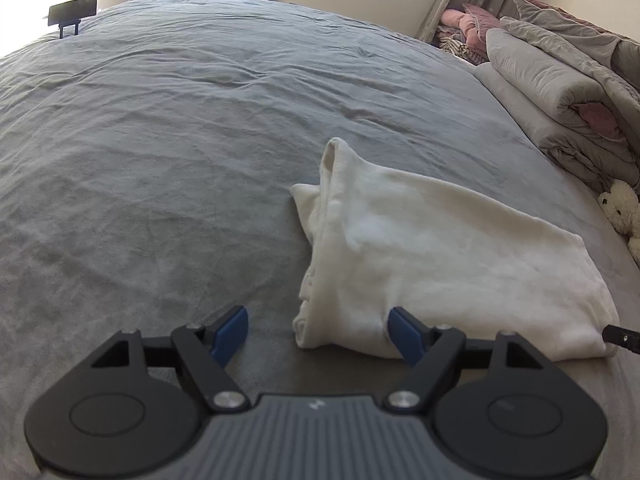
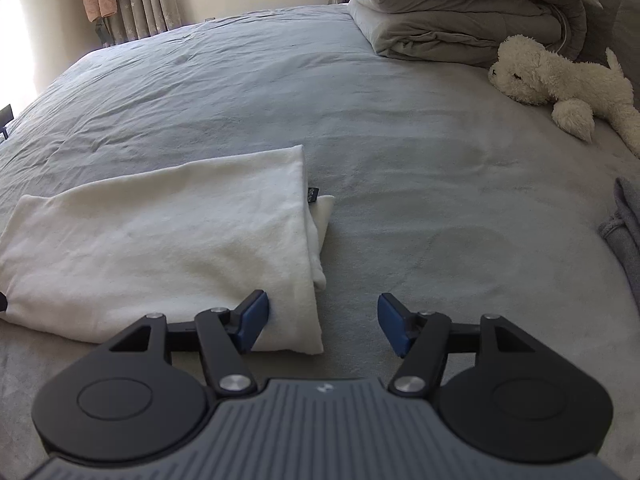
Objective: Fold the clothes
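A white garment (image 1: 452, 264) lies folded into a rough rectangle on the grey bed sheet (image 1: 160, 140). My left gripper (image 1: 318, 330) stands open at the garment's near left corner, its right finger against the cloth edge and nothing clamped. In the right wrist view the same white garment (image 2: 160, 248) fills the left half, with a small dark label (image 2: 312, 194) poking out at its far right edge. Open too, my right gripper (image 2: 322, 322) hovers at the near right corner, its left fingertip (image 2: 254, 318) over the cloth and its right one over bare sheet.
A rolled grey duvet (image 2: 460, 12) is stacked at the far right of the bed. A cream plush dog (image 2: 560, 80) lies beside it. A grey garment (image 2: 624, 224) shows at the right edge. A small dark stand (image 1: 72, 12) sits at the far left bed edge.
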Motion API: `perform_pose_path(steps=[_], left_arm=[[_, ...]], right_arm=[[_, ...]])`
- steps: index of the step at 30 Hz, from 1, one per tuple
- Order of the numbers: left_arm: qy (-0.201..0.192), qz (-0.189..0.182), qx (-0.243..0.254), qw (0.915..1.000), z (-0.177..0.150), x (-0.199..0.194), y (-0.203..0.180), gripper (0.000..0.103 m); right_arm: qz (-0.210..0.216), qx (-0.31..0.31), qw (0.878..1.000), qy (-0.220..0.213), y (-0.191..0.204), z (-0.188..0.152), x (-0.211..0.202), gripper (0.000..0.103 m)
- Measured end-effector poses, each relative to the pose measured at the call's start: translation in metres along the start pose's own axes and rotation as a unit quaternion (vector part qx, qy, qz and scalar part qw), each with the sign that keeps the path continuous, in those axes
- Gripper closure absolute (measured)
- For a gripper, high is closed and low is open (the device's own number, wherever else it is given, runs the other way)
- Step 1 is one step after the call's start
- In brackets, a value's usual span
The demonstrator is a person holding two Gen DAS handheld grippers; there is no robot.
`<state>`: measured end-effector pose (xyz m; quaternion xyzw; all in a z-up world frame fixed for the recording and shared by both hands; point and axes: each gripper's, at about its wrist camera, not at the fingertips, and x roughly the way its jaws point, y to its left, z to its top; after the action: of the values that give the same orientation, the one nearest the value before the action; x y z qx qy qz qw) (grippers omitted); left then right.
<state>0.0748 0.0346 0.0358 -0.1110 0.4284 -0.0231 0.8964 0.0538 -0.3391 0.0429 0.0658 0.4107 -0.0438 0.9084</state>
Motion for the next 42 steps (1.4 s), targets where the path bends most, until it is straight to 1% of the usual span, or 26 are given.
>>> perform_pose_path(steps=[3,5,7,9,11,13,14,15,17,18,19,21,24,28,33,39,42], left_arm=[[0.004,0.001,-0.012,0.9999,0.002,0.001,0.004,0.025],[0.003,0.004,-0.009,0.9999,0.001,0.001,0.002,0.025],[0.002,0.007,-0.004,1.0,0.0,0.001,0.001,0.025],[0.002,0.007,-0.005,1.0,0.0,0.001,0.001,0.025],[0.005,0.005,-0.01,0.9999,0.001,0.001,0.003,0.025],[0.007,0.005,-0.017,0.9998,0.002,0.001,0.005,0.025],[0.007,0.006,-0.018,0.9998,0.001,0.001,0.005,0.025],[0.008,0.007,-0.02,0.9997,0.001,0.001,0.005,0.024],[0.006,0.009,-0.019,0.9998,0.001,0.002,0.003,0.024],[0.006,0.011,-0.019,0.9998,0.0,0.002,0.003,0.024],[0.005,0.011,-0.019,0.9997,0.0,0.002,0.002,0.024],[0.005,0.012,-0.02,0.9997,0.0,0.002,0.002,0.024],[0.003,0.015,-0.021,0.9997,0.0,0.003,0.001,0.024],[0.004,0.015,-0.026,0.9996,0.0,0.003,0.003,0.024],[0.009,0.008,-0.036,0.9993,0.001,0.002,0.007,0.024],[0.011,0.006,-0.039,0.9992,0.002,0.002,0.008,0.024],[0.012,0.006,-0.041,0.9991,0.002,0.002,0.008,0.024]], right_arm=[[0.01,0.021,1.0,0.002,-0.002,0.001,-0.003,0.037],[0.027,0.037,0.999,0.004,-0.002,0.002,-0.005,0.034],[0.033,0.053,0.998,0.005,-0.003,0.001,-0.007,0.031],[0.026,0.075,0.997,0.008,-0.007,-0.003,-0.008,0.027],[0.02,0.103,0.994,0.012,-0.012,-0.01,-0.01,0.021],[0.022,0.137,0.99,0.018,-0.018,-0.021,-0.013,0.02],[0.031,0.158,0.987,0.014,-0.02,-0.026,-0.016,0.019],[0.042,0.18,0.983,0.009,-0.022,-0.031,-0.019,0.017],[0.07,0.214,0.974,0.003,-0.022,-0.035,-0.022,0.009],[0.086,0.224,0.971,0.005,-0.019,-0.036,-0.022,0.008],[0.102,0.228,0.968,0.005,-0.013,-0.037,-0.021,0.008],[0.122,0.216,0.969,0.0,0.002,-0.039,-0.017,0.008],[0.107,0.195,0.975,-0.026,0.019,-0.041,-0.012,0.008],[0.104,0.215,0.97,-0.053,0.018,-0.039,-0.001,0.008],[0.087,0.205,0.971,-0.084,0.022,-0.04,0.008,0.009],[0.081,0.222,0.965,-0.112,0.018,-0.042,0.013,0.012],[0.075,0.224,0.964,-0.122,0.016,-0.042,0.014,0.016]])
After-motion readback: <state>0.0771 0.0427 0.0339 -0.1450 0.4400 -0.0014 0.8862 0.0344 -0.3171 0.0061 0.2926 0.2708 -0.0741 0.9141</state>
